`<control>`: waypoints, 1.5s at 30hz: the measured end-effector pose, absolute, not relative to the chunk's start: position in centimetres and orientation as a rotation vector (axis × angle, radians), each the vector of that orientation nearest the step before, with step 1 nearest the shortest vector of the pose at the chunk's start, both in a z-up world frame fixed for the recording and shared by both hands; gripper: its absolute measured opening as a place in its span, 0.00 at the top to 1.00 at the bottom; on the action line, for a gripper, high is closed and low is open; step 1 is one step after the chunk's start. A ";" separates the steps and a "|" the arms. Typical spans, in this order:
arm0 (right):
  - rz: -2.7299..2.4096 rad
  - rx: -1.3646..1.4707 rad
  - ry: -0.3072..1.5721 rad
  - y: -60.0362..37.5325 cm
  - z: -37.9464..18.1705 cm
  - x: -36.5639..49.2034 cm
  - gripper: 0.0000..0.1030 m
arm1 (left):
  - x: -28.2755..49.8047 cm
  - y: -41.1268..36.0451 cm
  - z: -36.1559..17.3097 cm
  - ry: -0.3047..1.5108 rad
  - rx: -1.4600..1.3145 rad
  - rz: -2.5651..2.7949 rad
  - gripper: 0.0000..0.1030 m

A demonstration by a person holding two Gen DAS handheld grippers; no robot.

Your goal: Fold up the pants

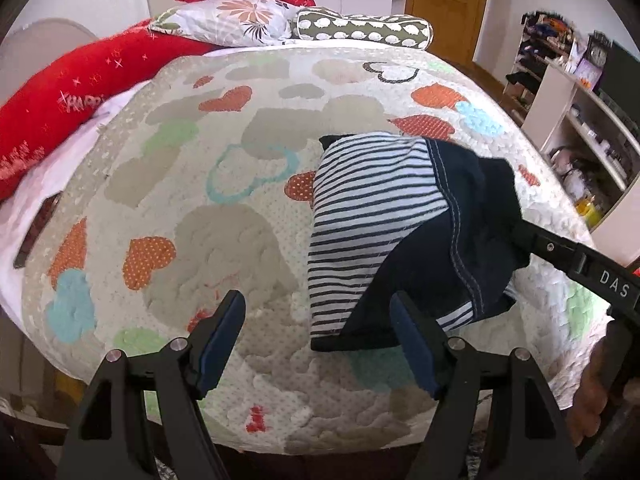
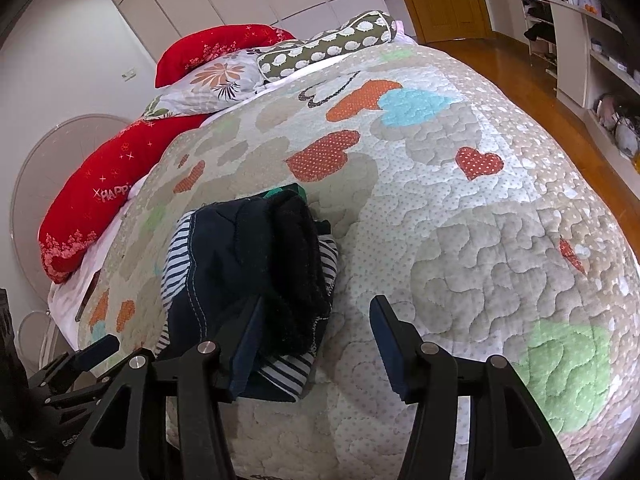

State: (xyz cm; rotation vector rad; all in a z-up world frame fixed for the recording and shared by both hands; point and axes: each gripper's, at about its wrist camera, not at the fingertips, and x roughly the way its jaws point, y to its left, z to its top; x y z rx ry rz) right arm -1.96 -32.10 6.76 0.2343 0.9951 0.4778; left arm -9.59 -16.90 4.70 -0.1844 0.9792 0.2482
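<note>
The pants [image 1: 384, 216] are navy with a blue-and-white striped panel. They lie in a folded bundle on the heart-patterned quilt [image 1: 192, 208], near its front edge. My left gripper [image 1: 318, 334] is open and empty, its right finger at the bundle's near edge. In the right wrist view the pants [image 2: 240, 264] lie bunched, with a dark fuzzy fold on top. My right gripper [image 2: 316, 338] is open and empty, its left finger beside the bundle's near right edge. The right gripper's arm [image 1: 580, 264] reaches in at the right of the left wrist view.
Red, floral and olive pillows [image 1: 248, 12] line the head of the bed. A red bolster [image 1: 60, 100] lies along the left side. Shelves with clutter [image 1: 580, 128] stand at the right, a wooden door [image 1: 448, 4] behind. Wooden floor [image 2: 520, 72] runs along the bed's right side.
</note>
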 end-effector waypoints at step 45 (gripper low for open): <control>0.809 0.362 1.020 -21.5 9.5 13.8 0.65 | 7.0 -5.3 5.8 0.872 -0.571 -0.026 0.72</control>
